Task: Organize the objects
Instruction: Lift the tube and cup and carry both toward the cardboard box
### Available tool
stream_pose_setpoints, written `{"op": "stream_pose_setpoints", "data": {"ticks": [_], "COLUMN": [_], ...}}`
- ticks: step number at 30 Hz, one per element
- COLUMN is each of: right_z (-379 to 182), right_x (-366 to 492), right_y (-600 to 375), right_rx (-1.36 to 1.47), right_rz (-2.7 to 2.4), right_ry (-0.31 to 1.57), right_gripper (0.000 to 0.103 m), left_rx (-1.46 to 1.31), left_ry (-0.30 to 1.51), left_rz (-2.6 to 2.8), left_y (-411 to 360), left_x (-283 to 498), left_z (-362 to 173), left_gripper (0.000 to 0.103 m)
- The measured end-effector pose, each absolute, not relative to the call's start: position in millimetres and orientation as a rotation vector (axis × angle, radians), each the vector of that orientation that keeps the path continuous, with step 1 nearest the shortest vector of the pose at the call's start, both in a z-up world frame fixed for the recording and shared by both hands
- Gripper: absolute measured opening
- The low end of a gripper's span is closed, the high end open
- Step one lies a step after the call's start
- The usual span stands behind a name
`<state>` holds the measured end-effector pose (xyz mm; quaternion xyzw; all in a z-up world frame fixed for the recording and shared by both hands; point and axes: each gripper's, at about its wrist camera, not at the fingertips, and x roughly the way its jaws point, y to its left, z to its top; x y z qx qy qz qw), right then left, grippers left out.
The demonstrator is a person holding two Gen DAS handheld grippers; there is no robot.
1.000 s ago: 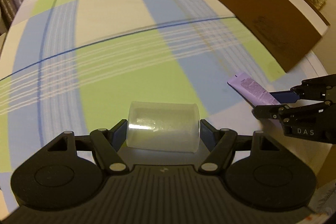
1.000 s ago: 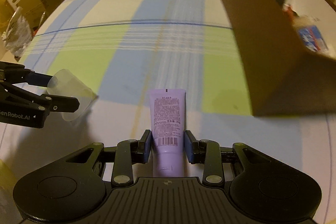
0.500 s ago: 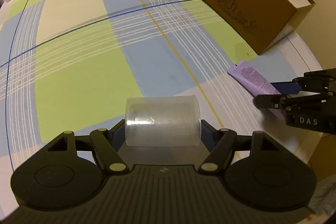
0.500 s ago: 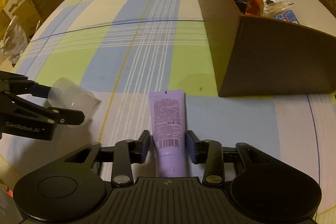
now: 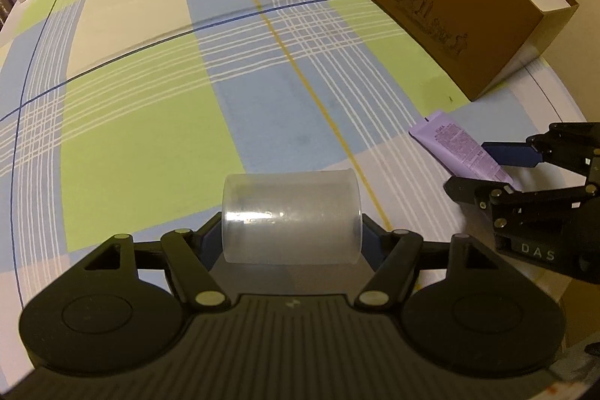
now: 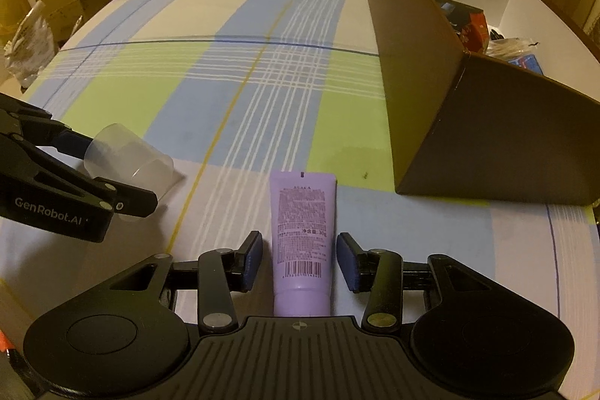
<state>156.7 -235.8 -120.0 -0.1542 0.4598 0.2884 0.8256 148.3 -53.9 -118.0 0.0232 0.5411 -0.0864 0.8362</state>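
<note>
Right gripper (image 6: 299,259): jaws just loosened, released around purple tube (image 6: 303,238); left gripper (image 5: 291,231), angled down, grasping clear cup (image 5: 291,222).

Dim, warm yellow indoor light, both views. Strong fisheye bending at edges, dark corner vignette. Frames sharp, no motion blur. Small glare streak on frosted translucent plastic cup (image 5: 291,217); soft shadows under brown cardboard box (image 6: 483,122).

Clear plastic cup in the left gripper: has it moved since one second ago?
Yes. The clear plastic cup shifted right, nearer the tablecloth's yellow stripe.
</note>
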Motion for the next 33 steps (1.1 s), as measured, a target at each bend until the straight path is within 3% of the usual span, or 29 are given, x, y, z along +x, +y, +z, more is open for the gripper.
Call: {"op": "stream_pose_setpoints", "data": {"ticks": [2,33], "right_z": [-119,-93], "right_x": [156,160], "right_y": [-236,-246], "right_rx": [-0.328,-0.250], "right_rz": [0.616,0.660], "right_ry": [0.975,0.969], "right_gripper": [0.032,0.031], "left_rx": [0.048,0.071], "left_ry": [1.146,1.119], "left_rz": [-0.181,-0.183], "left_y": [-54,-59], "left_x": [148,150], "left_z": [-118,-104], "left_gripper": [0.069,0.069]}}
